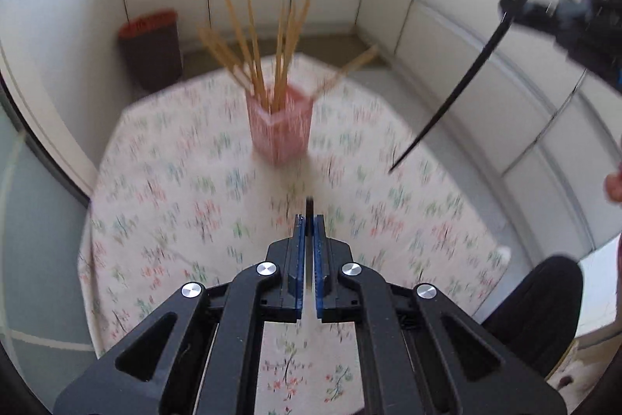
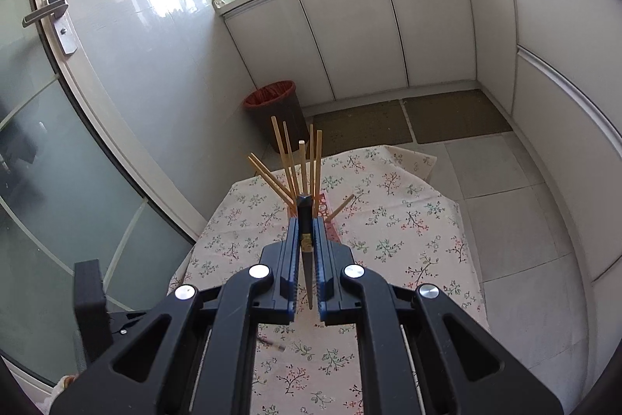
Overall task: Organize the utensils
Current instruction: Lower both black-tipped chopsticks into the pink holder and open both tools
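Note:
A pink square holder (image 1: pixel 280 127) stands on the floral tablecloth (image 1: pixel 175 181) with several wooden chopsticks (image 1: pixel 252 53) fanned out in it. My left gripper (image 1: pixel 310 218) is shut on a small dark end of a black chopstick (image 1: pixel 310 205), low over the cloth in front of the holder. My right gripper (image 2: pixel 307 220) is shut on a black chopstick (image 2: pixel 306 255), held above the table just short of the holder (image 2: pixel 330 220). In the left wrist view that chopstick (image 1: pixel 458 84) hangs slanting down at the upper right.
A brown bin with a red liner (image 2: pixel 274 107) stands on the floor behind the table. White cabinets (image 2: pixel 388 26) line the far and right walls. A glass door (image 2: pixel 58 142) is at the left. A black chair part (image 2: pixel 91 298) is at the lower left.

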### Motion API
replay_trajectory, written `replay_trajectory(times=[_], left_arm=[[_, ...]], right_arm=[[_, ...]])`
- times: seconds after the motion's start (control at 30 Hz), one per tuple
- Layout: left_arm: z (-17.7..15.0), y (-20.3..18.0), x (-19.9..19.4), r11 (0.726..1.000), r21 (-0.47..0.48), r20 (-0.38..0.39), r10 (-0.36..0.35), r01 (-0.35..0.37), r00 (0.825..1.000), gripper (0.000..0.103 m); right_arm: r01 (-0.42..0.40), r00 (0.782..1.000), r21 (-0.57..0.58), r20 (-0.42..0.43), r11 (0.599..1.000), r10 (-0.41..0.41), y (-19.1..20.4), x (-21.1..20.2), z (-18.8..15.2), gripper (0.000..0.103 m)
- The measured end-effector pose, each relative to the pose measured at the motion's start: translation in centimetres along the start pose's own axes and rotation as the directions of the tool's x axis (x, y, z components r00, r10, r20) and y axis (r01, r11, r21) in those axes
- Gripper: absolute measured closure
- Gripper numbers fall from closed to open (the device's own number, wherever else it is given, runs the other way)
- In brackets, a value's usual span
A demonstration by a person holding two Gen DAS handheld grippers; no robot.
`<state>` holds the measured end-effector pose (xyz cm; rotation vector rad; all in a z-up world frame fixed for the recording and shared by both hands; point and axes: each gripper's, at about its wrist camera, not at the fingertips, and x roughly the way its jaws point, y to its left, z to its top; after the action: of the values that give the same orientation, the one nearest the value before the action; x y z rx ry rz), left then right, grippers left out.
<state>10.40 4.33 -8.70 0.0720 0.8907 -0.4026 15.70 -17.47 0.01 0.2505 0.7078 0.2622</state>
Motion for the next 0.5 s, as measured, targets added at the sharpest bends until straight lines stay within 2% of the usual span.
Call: replay_trajectory(times=[0.17,0.37,0.5], left_arm=[[5.4,-1.1,-2.9,1.0,-0.004,0.162,0.021,-0.02,0.987,0.1],[11.5,-0.6,-2.9,0.999,-0.011,0.207,0.034,-0.032,0.978,0.1],[13.7,-0.3,-1.7,0.999,-0.015,0.214,0.037,-0.034,0.976,0.1]], right_arm=[[-0.017,0.999,0.008,0.035,1.0,0.016,0.6,-0.3,2.5,0.096],[-0.01,0.997,0.008,0.079,1.0,0.009,0.9,0.5,5.6,0.096],[-0.015,0.996,0.012,0.089,1.0,0.014,0.7,1.6,7.0,0.096]])
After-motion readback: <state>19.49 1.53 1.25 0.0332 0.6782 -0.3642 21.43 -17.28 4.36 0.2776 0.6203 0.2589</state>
